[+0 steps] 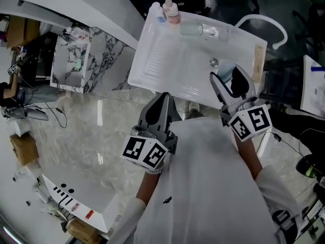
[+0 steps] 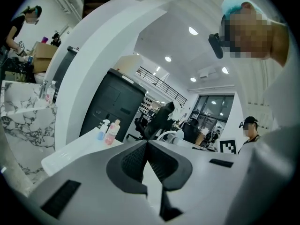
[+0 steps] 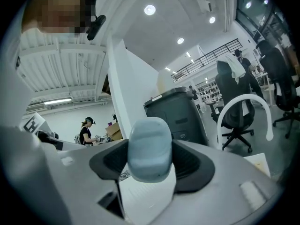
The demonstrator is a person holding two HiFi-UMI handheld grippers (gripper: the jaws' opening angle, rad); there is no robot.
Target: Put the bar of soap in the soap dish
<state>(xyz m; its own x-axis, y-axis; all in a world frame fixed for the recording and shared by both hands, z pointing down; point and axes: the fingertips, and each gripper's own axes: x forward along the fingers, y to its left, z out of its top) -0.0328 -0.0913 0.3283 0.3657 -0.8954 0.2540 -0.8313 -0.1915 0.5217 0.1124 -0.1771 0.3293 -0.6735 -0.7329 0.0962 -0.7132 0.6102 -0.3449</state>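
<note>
Half done: pale blue oval bar of soap (image 3: pixel 149 153) pinched in right gripper (image 1: pixel 232 83) jaws over white moulded sink (image 1: pixel 152 70); left gripper (image 1: pixel 163 99) pressed together, empty; remaining: reaching pale green soap dish (image 1: pixel 190 29) on far rim, releasing

This is looking like a research lab sharing an open office hall, with a bathroom only being staged in it. A white sink (image 1: pixel 167 60) is standing free on a pale glossy floor (image 1: pixel 101 136), with two bottles (image 1: pixel 170 11) sitting at its back edge. A marble-patterned unit (image 1: pixel 76 60) is standing beside it (no room walls are closing this corner in). Cables (image 1: pixel 56 113) are trailing over the floor near a cardboard box (image 1: pixel 23 149). Beyond, office chairs (image 3: pixel 234 107) are standing about and round ceiling lights (image 3: pixel 150 9) are shining above a railed upper gallery (image 3: pixel 206 60). A person (image 3: pixel 86 132) wearing head gear is standing by more boxes.
</note>
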